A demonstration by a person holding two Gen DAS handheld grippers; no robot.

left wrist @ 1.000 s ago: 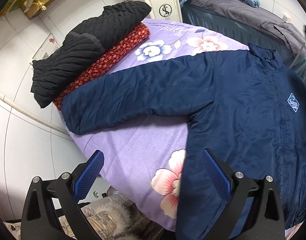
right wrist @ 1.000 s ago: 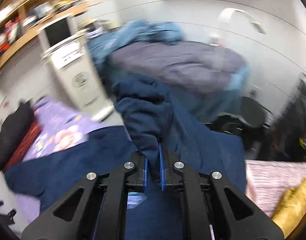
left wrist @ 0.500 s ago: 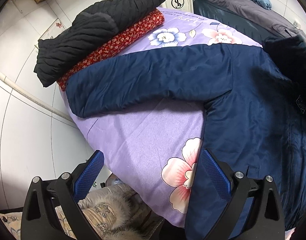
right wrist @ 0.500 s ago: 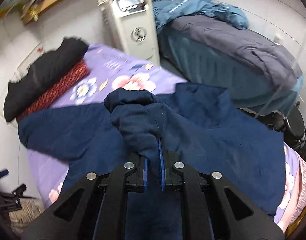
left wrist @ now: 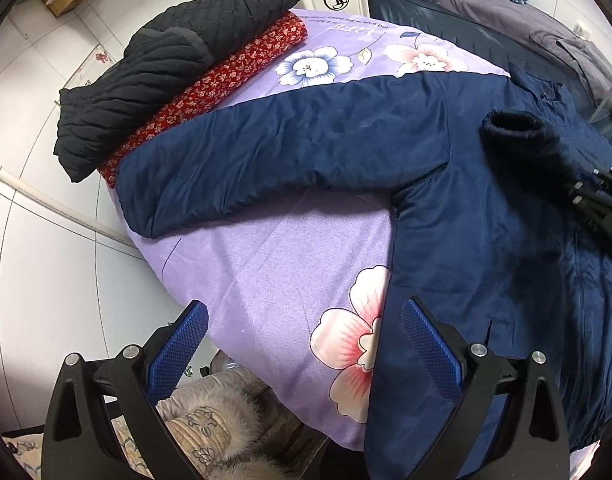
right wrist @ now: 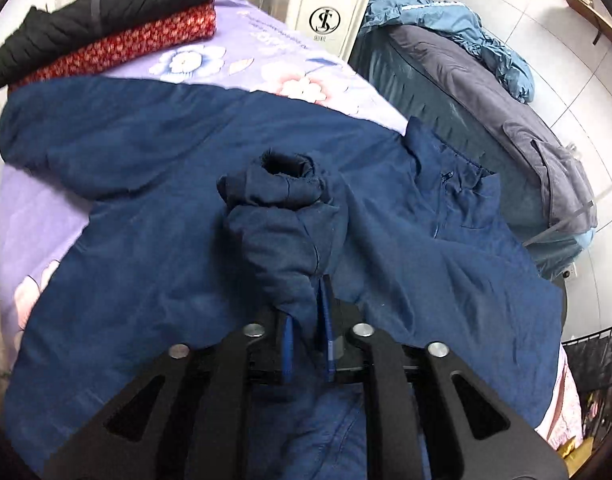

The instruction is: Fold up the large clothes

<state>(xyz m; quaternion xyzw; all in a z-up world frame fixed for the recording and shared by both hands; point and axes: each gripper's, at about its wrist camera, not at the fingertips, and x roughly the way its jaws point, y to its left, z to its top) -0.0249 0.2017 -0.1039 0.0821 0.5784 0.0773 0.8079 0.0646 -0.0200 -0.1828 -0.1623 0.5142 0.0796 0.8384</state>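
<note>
A large navy jacket [left wrist: 486, 232] lies front-up on a purple floral bedspread [left wrist: 274, 264]. Its left sleeve [left wrist: 274, 160] stretches out flat toward the stacked clothes. My right gripper [right wrist: 308, 312] is shut on the jacket's right sleeve [right wrist: 282, 224] just behind the cuff and holds it over the jacket's chest [right wrist: 154, 280]; the sleeve cuff also shows in the left wrist view [left wrist: 514, 128]. My left gripper [left wrist: 302, 344] is open and empty, above the bedspread's near edge beside the jacket's hem.
A folded black quilted jacket [left wrist: 174, 60] lies on a folded red floral garment [left wrist: 226, 88] at the bed's far left. A white machine [right wrist: 330, 4] and a second bed with grey and blue covers [right wrist: 486, 80] stand behind. A fur-trimmed item [left wrist: 222, 432] lies on the floor below.
My right gripper has carried the right sleeve leftward and down over the jacket's chest. My left gripper has drifted slightly, still open.
</note>
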